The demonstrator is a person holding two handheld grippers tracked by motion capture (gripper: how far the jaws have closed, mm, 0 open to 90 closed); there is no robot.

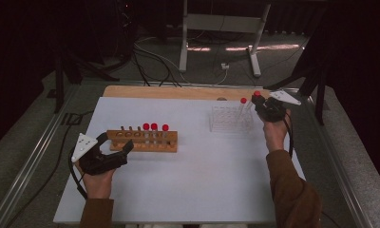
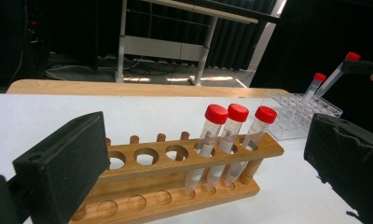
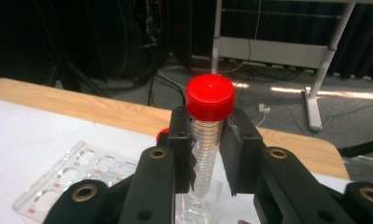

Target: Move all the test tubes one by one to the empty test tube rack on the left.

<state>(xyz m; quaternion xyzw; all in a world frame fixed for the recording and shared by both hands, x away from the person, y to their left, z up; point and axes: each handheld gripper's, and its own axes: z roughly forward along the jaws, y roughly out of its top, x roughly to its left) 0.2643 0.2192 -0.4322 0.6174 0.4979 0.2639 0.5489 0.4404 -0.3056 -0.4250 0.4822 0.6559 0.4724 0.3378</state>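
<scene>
A wooden rack (image 1: 171, 141) (image 2: 268, 150) lies left of the table's middle, with three red-capped tubes (image 1: 154, 128) (image 2: 229, 135) upright in its right end. My left gripper (image 1: 118, 141) stands open at the rack's left end, jaws wide apart and holding nothing. At the back right is a clear plastic rack (image 1: 226, 119) (image 3: 77, 175) with one red-capped tube (image 1: 243, 101) (image 2: 315, 84) in it. My right gripper (image 1: 264, 105) (image 3: 208, 158) is shut on another red-capped tube (image 3: 209, 140) (image 1: 257, 94), held just over the clear rack's right end.
The white table top (image 1: 197, 175) has open room in front of both racks. A wooden strip (image 1: 169, 91) runs along its far edge. Beyond it are a grey desk frame (image 1: 221, 23) and cables (image 1: 155, 59) on the floor.
</scene>
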